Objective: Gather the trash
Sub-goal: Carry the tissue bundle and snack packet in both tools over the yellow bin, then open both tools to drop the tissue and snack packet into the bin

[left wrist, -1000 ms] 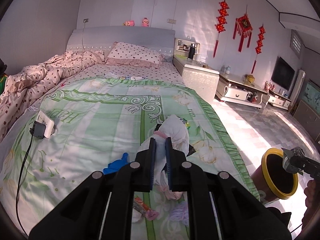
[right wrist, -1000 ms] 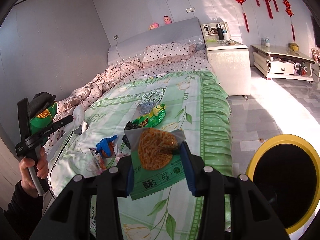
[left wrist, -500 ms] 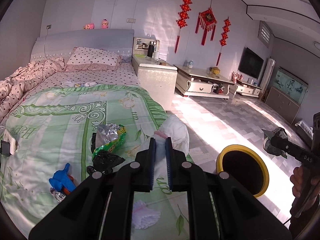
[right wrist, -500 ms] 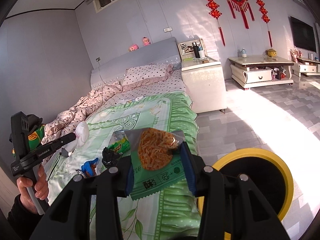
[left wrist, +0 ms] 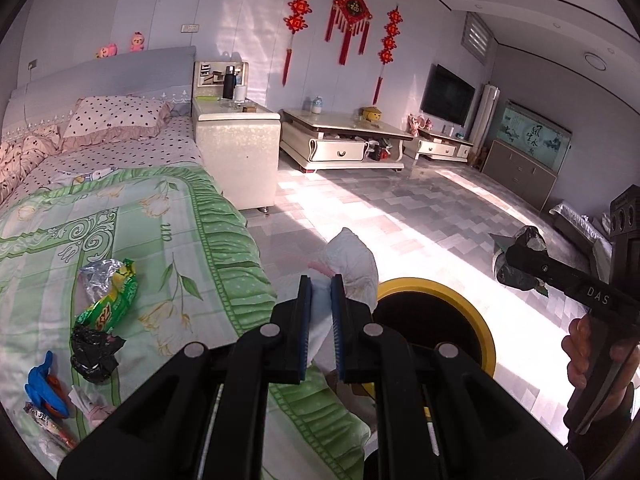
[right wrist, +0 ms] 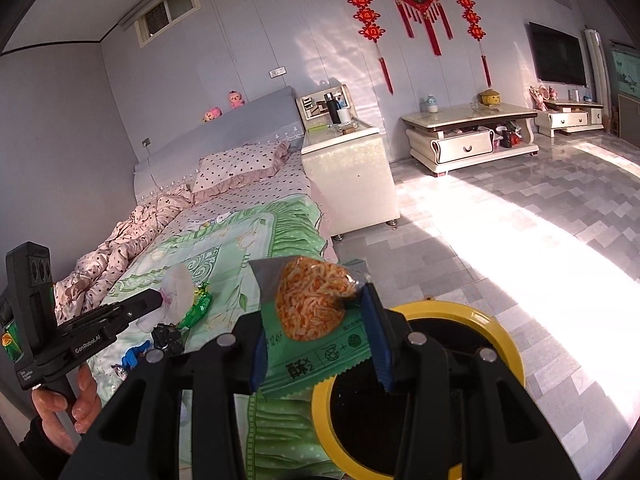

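Observation:
My left gripper [left wrist: 319, 284] is shut on a crumpled white tissue wad [left wrist: 352, 260], held beside the bed's edge just left of the yellow-rimmed bin [left wrist: 480, 328]. My right gripper [right wrist: 316, 312] is shut on a green snack packet [right wrist: 316, 320] with orange noodles pictured, held above the bin's rim [right wrist: 500, 344]. In the left wrist view the right gripper [left wrist: 516, 256] holds its packet at the right. In the right wrist view the left gripper [right wrist: 160, 300] holds the tissue [right wrist: 178, 286] over the bed. A green wrapper [left wrist: 108, 300], a black crumpled bag [left wrist: 94, 354] and small scraps lie on the bed.
The green quilted bed [left wrist: 120, 240] fills the left. A blue toy [left wrist: 44, 384] lies near its foot. A white nightstand [left wrist: 236, 152] stands at the bedside, a low TV cabinet [left wrist: 344, 144] against the far wall. The tiled floor [left wrist: 400, 216] lies sunlit beyond the bin.
Both grippers have swung right from over the bed toward the bin, each still holding its item. The bin now sits directly under and in front of them.

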Motion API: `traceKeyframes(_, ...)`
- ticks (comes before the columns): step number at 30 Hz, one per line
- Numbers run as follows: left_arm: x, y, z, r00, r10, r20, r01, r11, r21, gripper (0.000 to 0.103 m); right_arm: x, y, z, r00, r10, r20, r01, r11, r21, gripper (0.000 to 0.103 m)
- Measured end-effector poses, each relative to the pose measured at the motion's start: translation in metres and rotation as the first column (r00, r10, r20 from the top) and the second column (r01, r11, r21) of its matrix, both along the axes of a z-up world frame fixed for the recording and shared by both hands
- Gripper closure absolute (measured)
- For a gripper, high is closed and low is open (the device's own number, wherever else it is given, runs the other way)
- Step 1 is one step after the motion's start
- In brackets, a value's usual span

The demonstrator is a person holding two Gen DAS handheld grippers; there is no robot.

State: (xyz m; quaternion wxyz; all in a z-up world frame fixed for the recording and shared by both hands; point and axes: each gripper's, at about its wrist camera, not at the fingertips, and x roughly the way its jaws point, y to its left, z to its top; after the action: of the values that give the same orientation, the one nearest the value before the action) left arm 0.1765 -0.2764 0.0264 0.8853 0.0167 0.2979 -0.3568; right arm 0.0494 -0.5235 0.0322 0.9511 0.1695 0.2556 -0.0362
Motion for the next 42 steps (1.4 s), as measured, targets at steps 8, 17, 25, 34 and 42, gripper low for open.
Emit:
traceKeyframes(8, 0.006, -0.07, -0.032, 0.993, -0.094, -0.064, 0.097, 0.995, 0.033, 0.093, 0.008, -0.035, -0.025, 0.996, -0.068, -0.052, 0.071, 0.996, 0.046, 0.063)
traceKeyframes(17, 0.001, -0.118, -0.074, 0.982, -0.148, -0.122, 0.157, 0.985, 0.07, 0.093, 0.014, -0.069, -0.058, 0.987, -0.113, -0.118, 0.126, 0.986, 0.108, 0.062)
traceKeyframes(25, 0.003, -0.128, -0.092, 0.973, -0.172, -0.156, 0.183, 0.981, 0.058, 0.09, 0.009, -0.078, -0.062, 0.981, -0.145, -0.127, 0.159, 0.981, 0.111, 0.057)
traceKeyframes(34, 0.003, -0.112, -0.087, 0.981, -0.128, -0.146, 0.136, 0.99, 0.047, 0.051, 0.003, -0.081, -0.064, 0.973, -0.173, -0.154, 0.192, 0.974, 0.121, 0.044)
traceKeyframes(42, 0.005, -0.083, -0.079, 0.991, -0.07, -0.117, 0.076, 0.996, 0.048, 0.031, -0.002, -0.067, -0.056, 0.976, -0.168, -0.138, 0.183, 0.978, 0.102, 0.041)
